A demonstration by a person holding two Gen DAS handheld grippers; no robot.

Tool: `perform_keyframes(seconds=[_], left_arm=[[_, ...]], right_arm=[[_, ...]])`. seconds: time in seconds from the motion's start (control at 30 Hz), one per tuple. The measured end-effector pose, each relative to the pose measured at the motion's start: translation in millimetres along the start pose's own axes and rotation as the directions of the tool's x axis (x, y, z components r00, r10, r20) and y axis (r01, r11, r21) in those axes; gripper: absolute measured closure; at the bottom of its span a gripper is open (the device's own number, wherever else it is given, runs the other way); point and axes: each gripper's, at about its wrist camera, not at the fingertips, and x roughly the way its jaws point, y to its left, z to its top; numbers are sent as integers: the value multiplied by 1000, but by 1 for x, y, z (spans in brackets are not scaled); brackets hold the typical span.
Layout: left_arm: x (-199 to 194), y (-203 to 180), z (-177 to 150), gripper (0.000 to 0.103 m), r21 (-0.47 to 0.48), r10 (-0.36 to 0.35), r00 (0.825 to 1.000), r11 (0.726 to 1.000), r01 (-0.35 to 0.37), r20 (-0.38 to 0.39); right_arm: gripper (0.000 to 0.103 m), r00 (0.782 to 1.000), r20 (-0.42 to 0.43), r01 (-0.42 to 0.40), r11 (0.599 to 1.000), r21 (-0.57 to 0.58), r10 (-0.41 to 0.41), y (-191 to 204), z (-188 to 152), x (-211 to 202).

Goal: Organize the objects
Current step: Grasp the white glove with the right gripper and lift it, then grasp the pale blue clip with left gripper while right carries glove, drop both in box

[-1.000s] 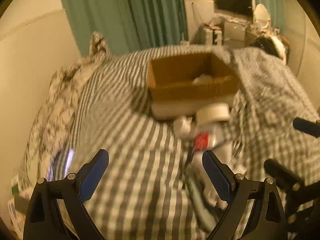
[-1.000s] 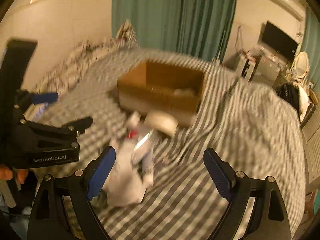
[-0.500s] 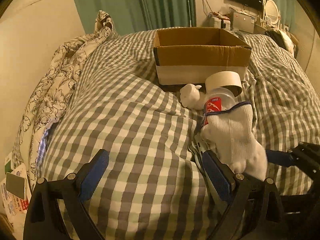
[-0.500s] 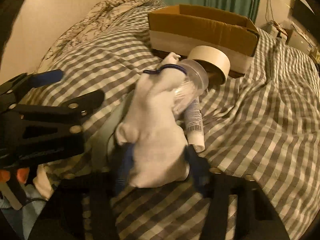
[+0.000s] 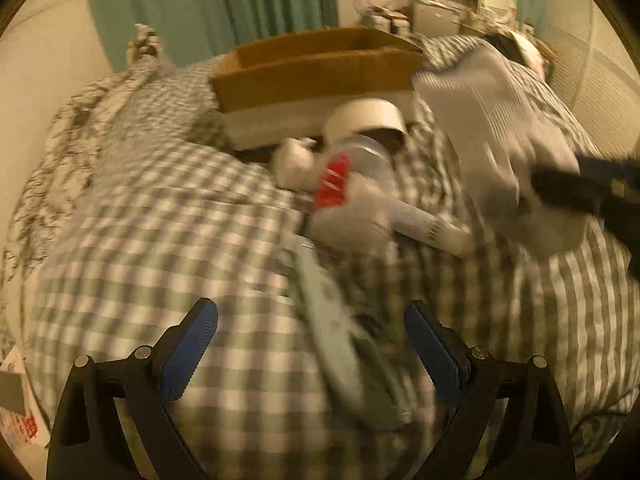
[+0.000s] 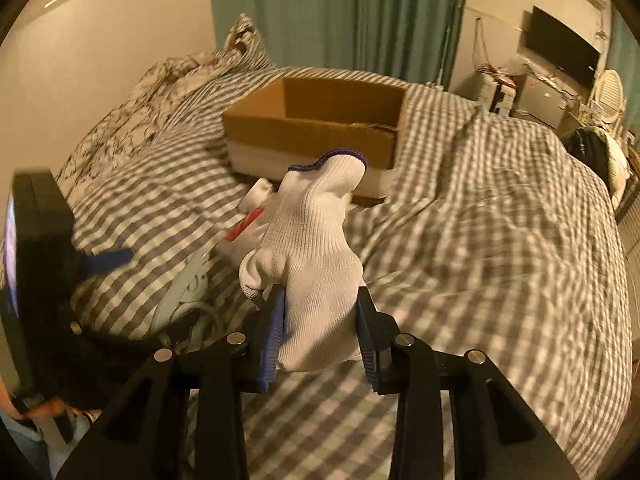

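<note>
While aloft, glove (image 6: 312, 248) in right claw (image 6: 320, 328), seemingly.

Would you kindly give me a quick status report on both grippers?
Right gripper shut on white glove, lifted clear. Left gripper open, empty. Cardboard box ahead, path unobstructed.

White knit glove (image 6: 316, 264) with a dark blue cuff edge; grey-and-white checked duvet (image 6: 480, 240); brown cardboard box (image 6: 320, 128) with a white lower band; teal curtains (image 6: 340, 12) up at 12 o'clock; blue gripper pads (image 5: 190, 348).
</note>
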Motion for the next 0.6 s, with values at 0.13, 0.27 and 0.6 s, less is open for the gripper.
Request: perform_keyframes(seconds=[0.13,0.27,0.6], left_arm=[[11,-12,-3,7,35,-1,1000,999,1,-14],[14,-16,-4,14,44,-32,999,998,33,-20],[16,-16,-6,78,26,-78,996,997,79,-34]], right_arm=[[70,1000,-2,4,1000,17,-4,-5,0,0],[70,1000,-7,-4,1000,18,4,-3,-2,1],[70,1000,2,-2,1000,26,2,-5,-4,-2]])
